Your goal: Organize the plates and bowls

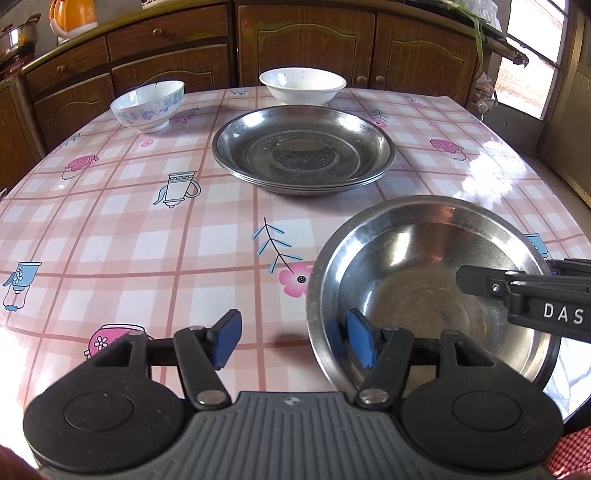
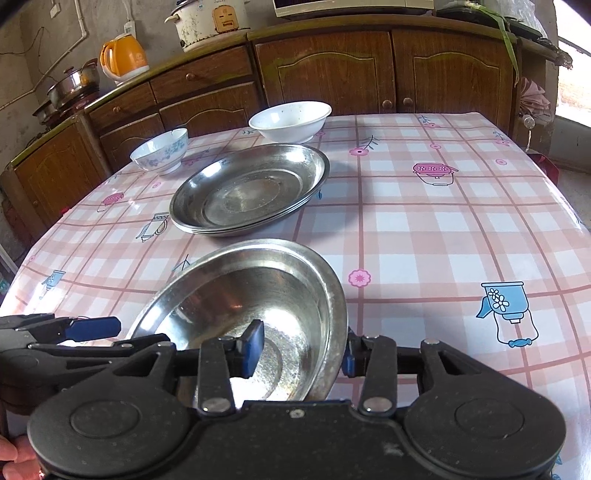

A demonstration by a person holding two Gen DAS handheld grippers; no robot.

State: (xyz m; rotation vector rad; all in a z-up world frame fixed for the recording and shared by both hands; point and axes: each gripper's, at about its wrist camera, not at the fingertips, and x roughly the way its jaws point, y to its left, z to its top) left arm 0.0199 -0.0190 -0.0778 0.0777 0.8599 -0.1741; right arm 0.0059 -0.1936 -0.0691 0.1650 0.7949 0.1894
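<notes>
A shallow steel bowl point(image 1: 424, 295) point(image 2: 258, 291) sits near the front of the table, between both grippers. My left gripper point(image 1: 291, 341) is open and straddles the bowl's left rim, with one blue pad inside and the other well outside. My right gripper point(image 2: 301, 350) is open across the opposite rim, with one pad over the bowl's floor and the other just outside. Neither pair presses on the metal. Farther back lie a stack of steel plates point(image 1: 303, 151) point(image 2: 251, 188), a white bowl point(image 1: 303, 85) point(image 2: 291, 120) and a blue-flowered bowl point(image 1: 147, 105) point(image 2: 160, 149).
The table point(image 1: 110, 229) point(image 2: 424, 240) wears a glossy pink checked cloth. Brown cabinets point(image 2: 325, 70) run along behind it, with an orange kettle point(image 2: 123, 57), a rice cooker point(image 2: 207, 22) and a steel pot point(image 2: 74, 83) on the counter. A bright doorway lies at the right.
</notes>
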